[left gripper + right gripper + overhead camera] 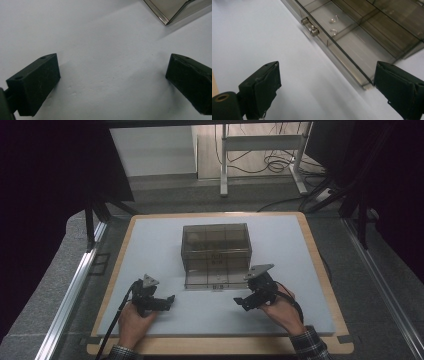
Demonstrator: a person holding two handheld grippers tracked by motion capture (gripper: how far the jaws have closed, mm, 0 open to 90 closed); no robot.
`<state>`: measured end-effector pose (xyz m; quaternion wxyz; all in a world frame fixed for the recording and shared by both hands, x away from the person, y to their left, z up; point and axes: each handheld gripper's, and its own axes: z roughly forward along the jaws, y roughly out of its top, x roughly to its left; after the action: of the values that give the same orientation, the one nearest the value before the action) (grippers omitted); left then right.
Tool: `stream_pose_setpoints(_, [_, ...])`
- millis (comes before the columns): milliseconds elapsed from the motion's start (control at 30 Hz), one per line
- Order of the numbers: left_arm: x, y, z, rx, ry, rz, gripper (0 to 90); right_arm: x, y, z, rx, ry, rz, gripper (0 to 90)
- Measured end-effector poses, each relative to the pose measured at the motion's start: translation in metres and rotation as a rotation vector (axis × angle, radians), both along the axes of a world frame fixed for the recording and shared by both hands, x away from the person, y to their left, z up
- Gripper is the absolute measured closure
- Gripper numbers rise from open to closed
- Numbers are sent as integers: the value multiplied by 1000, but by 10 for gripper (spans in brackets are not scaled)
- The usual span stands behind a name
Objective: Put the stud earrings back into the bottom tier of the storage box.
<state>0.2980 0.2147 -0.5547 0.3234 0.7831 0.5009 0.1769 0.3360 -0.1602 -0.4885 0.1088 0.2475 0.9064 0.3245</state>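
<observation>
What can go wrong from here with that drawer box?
1. The bottom drawer of the smoky clear plastic drawer box is pulled out; the open right gripper beside it could knock its corner and skew it.
2. Small metal hooks lie loose inside the drawer; a bump may scatter them.
3. The box looks light and unclamped on the white table mat, so pushing the silver handle may slide it.

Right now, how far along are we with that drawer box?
Looks done: the bottom drawer of the smoky clear box is pulled out, its handle free and small metal bits lying inside. In hand: nothing; the right gripper is open beside the drawer front, and the left gripper is open over bare mat. Left, probably: handling those bits or shutting the drawer.
</observation>
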Motion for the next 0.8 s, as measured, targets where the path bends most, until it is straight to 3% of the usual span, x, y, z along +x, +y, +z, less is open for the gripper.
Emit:
stream_pose_setpoints(500, [0,0,0,0,-2,-1,0,-15,-34,-18,1,-58,-36,59])
stream_pose_setpoints(800, [0,0,0,0,-1,0,0,-19,-52,-35,35,-64,-89,52])
